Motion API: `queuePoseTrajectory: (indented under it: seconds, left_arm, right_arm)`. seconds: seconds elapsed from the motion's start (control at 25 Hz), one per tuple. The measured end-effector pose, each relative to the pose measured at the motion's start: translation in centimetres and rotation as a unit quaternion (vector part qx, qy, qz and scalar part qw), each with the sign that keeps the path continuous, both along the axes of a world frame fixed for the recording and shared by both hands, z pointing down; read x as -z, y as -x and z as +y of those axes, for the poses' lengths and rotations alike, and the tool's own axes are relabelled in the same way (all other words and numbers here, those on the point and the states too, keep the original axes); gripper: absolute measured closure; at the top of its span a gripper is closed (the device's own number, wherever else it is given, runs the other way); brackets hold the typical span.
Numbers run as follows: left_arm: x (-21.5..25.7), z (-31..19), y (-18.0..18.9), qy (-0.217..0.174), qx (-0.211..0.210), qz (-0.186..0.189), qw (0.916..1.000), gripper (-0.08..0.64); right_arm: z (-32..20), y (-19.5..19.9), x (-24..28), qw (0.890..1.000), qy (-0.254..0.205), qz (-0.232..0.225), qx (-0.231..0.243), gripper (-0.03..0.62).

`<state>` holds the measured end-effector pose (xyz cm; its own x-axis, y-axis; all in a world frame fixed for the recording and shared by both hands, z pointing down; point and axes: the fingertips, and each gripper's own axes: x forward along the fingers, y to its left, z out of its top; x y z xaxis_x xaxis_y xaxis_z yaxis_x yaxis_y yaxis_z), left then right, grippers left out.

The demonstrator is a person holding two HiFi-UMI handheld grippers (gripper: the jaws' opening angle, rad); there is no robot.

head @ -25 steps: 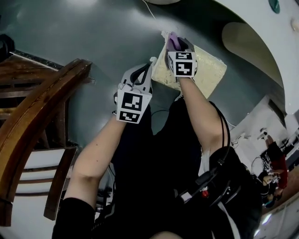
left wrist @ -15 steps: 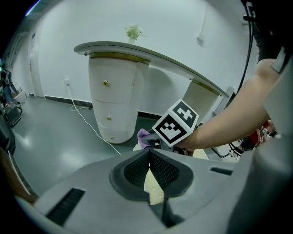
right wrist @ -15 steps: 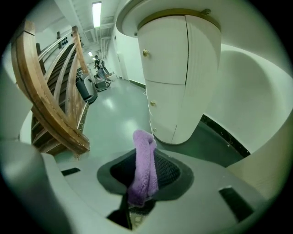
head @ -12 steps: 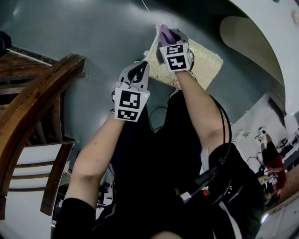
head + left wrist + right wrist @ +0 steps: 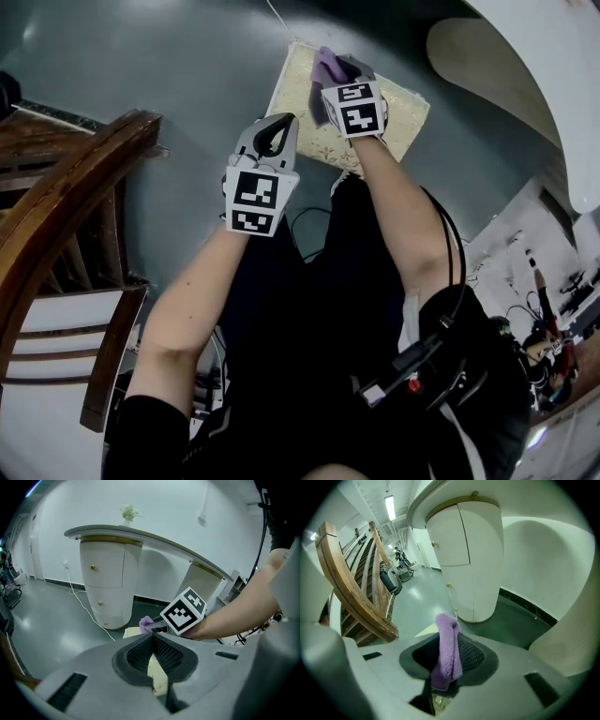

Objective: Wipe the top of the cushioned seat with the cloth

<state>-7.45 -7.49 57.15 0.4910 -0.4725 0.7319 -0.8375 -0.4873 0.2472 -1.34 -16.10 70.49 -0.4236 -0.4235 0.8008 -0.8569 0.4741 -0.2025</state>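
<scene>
The right tool [image 5: 339,80] is clamping the purple cloth [image 5: 446,648] over the cushioned seat's [image 5: 291,89] far edge, presumably for wiping, while the left tool [image 5: 270,136], jaws together and empty, is hovering clear by its near edge.

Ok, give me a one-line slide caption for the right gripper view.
Right gripper clamped on a folded purple cloth, with the wooden chair back at left and a white cabinet ahead.
</scene>
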Motion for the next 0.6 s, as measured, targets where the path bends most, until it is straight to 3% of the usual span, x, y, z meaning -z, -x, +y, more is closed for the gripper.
queuePoseTrajectory:
  seconds: [0.6]
  left_arm:
    - [-0.6,3.0,-7.9,0.000,-0.016,0.005,0.9999,0.557]
  right_arm:
    - [5.5,-12.5,-0.5,0.999,0.014,0.009,-0.051,0.480]
